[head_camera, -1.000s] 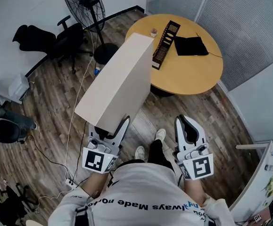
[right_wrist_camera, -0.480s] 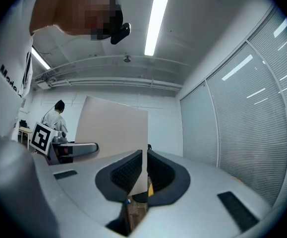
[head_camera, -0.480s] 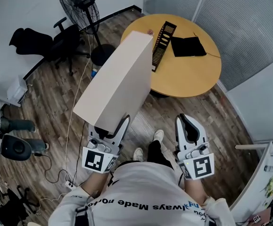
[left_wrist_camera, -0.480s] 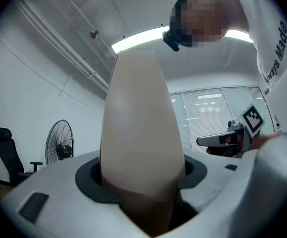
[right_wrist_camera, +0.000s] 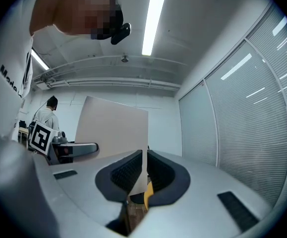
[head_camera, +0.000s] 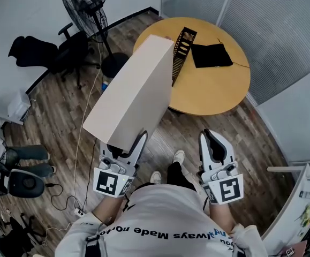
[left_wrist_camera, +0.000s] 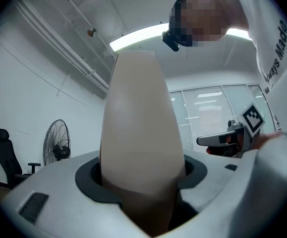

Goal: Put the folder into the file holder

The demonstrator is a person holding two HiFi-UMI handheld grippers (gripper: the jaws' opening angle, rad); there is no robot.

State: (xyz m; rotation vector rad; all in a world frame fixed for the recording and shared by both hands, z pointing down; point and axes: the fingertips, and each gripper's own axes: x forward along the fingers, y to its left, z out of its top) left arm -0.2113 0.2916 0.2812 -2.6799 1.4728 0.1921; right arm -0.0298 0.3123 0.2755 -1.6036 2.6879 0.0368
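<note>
A large beige folder is held at its near end by my left gripper, which is shut on it; in the left gripper view the folder fills the gap between the jaws. It slants up and away, and its far corner overlaps the edge of the round wooden table. On that table stands the black slotted file holder, just right of the folder's far end. My right gripper hangs beside the left one, jaws together with nothing between them, as the right gripper view also shows.
A flat black pad lies on the table beside the holder. A standing fan and a black office chair are at the left, with cables on the wood floor. A glass partition runs behind the table.
The table and file holder have drawn nearer and shifted left in the head view; the folder's far corner now covers the table edge and the small object there. Both grippers keep their pose.
</note>
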